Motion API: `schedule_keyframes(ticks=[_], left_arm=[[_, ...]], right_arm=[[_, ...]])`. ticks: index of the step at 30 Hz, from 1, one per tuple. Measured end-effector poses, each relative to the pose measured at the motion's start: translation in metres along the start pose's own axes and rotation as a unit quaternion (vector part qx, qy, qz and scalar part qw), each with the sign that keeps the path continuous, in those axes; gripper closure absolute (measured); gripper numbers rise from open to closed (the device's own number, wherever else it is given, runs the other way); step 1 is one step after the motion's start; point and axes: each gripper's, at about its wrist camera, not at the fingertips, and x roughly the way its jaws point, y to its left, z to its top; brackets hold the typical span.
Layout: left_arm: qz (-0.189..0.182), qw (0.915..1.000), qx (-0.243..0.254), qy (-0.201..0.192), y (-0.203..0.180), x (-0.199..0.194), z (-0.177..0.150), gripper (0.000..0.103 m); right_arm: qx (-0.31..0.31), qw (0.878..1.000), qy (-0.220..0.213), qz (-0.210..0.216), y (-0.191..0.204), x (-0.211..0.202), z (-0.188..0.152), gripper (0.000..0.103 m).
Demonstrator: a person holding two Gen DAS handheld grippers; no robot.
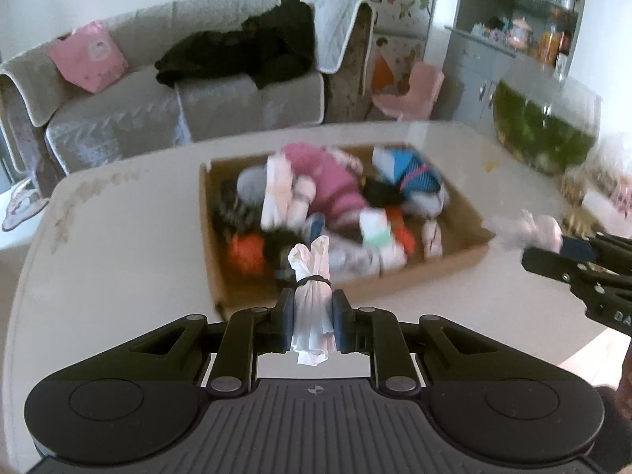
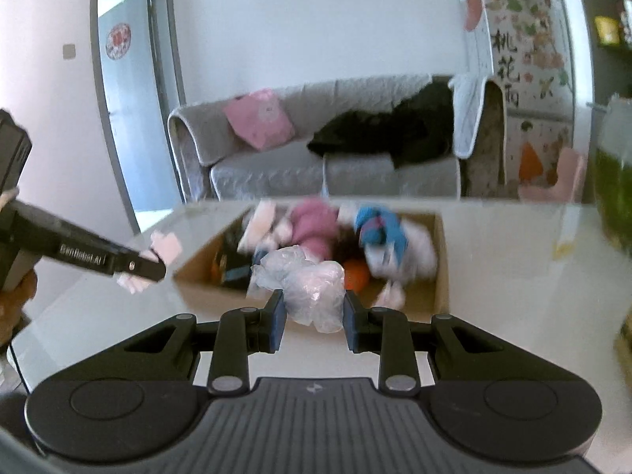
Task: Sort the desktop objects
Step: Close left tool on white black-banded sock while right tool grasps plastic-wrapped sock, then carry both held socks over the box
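A cardboard box (image 1: pixel 466 254) full of mixed soft items, pink, blue, orange and white, sits mid-table; it also shows in the right wrist view (image 2: pixel 440 272). My left gripper (image 1: pixel 312 316) is shut on a pale pink-white bundle tied with a black band (image 1: pixel 310 296), held just in front of the box's near edge. My right gripper (image 2: pixel 314 318) is shut on a crumpled clear plastic bag (image 2: pixel 312 288), held at the box's near wall. The right gripper also shows in the left view (image 1: pixel 553 254), and the left gripper in the right view (image 2: pixel 152 266).
A white table (image 1: pixel 118 260) carries the box. A fish tank with green plants (image 1: pixel 545 126) stands at the table's far right. A grey sofa (image 1: pixel 158 110) with a pink cushion and black clothes lies beyond the table. A pink chair (image 1: pixel 414 93) stands by a cabinet.
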Motion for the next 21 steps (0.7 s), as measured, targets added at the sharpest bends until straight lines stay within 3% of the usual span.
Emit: schedule_keyframes(ticks=[9, 21], left_arm=[[-0.002, 0.9999, -0.016, 0.003, 0.003, 0.051, 0.060, 0.078], [0.003, 0.9992, -0.028, 0.030, 0.015, 0.101, 0.067, 0.078]], right_arm=[[-0.031, 0.999, 0.012, -0.002, 0.003, 0.076, 0.050, 0.076], [-0.047, 0.997, 0.054, -0.013, 0.005, 0.112, 0.041, 0.076]])
